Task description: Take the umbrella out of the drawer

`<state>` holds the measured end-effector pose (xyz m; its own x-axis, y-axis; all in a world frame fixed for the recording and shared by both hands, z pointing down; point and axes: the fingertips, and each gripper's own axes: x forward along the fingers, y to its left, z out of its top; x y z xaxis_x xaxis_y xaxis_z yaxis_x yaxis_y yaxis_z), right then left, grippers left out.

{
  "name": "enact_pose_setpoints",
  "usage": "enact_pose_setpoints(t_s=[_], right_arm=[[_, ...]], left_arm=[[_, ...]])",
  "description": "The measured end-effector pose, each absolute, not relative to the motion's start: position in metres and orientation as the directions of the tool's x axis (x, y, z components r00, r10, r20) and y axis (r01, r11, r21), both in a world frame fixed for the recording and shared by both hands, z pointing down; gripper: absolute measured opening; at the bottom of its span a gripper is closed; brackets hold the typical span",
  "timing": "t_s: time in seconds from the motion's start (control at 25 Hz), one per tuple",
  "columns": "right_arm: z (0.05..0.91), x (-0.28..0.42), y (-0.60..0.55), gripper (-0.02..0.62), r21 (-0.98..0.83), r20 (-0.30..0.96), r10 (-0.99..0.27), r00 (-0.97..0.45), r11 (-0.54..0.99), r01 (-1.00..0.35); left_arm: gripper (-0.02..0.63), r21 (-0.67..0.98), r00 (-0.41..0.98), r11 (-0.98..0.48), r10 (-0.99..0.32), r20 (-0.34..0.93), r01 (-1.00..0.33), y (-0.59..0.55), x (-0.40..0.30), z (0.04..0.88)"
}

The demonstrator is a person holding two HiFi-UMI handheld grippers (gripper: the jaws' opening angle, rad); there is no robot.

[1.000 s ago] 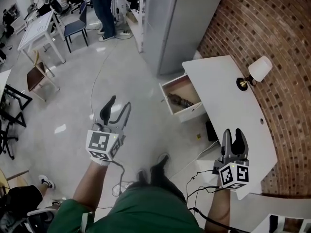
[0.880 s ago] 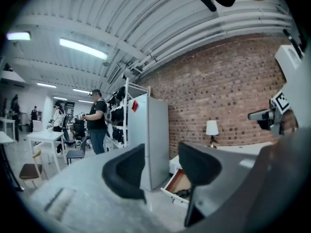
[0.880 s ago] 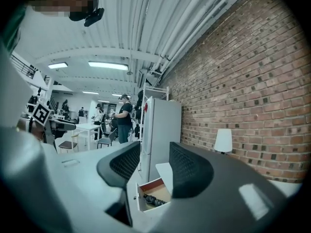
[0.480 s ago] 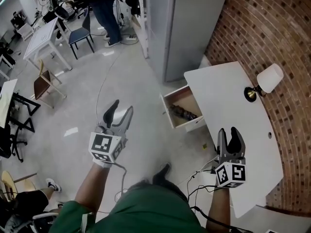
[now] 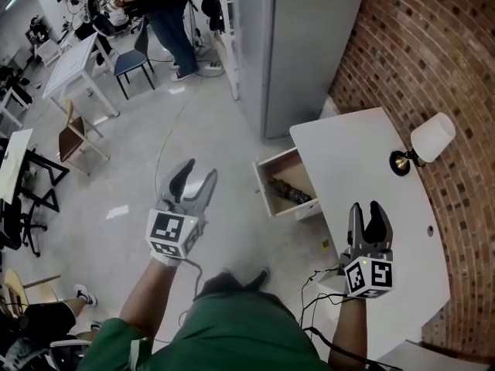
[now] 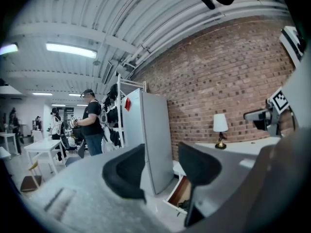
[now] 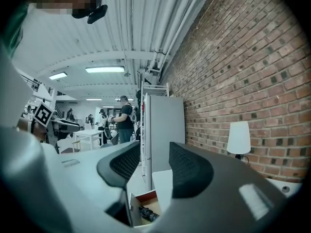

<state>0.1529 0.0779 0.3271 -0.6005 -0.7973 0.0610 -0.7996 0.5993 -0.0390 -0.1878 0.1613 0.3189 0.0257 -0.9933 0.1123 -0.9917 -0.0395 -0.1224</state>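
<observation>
Umbrella (image 5: 291, 192) sits in the open drawer (image 5: 264, 189) of the white desk (image 5: 363, 161). Your left tongs (image 5: 197, 173) and right tongs (image 5: 366, 209) are both spread, empty, well apart from it.

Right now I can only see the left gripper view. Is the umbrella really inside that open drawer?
Observer: Yes. The head view shows a dark folded umbrella lying in the open drawer.
Operator: Is my other gripper holding anything?
Observer: No. The right gripper is open and empty, and it has not reached the drawer yet.
</observation>
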Motion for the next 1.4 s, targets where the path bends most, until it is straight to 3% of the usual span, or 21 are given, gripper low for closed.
enact_pose_setpoints(t_s=[0.8, 1.4], right_arm=[[0.355, 0.132, 0.011, 0.169, -0.033, 0.148, -0.850, -0.506, 0.507, -0.861], [0.380, 0.065, -0.077, 0.169, -0.046, 0.229, -0.899, -0.374, 0.373, -0.927]], left_arm=[[0.207, -0.075, 0.173, -0.188, -0.969, 0.176, -0.979, 0.042, -0.208, 0.367], [0.209, -0.109, 0.392, -0.426, -0.887, 0.243, -0.898, -0.104, -0.249, 0.413]])
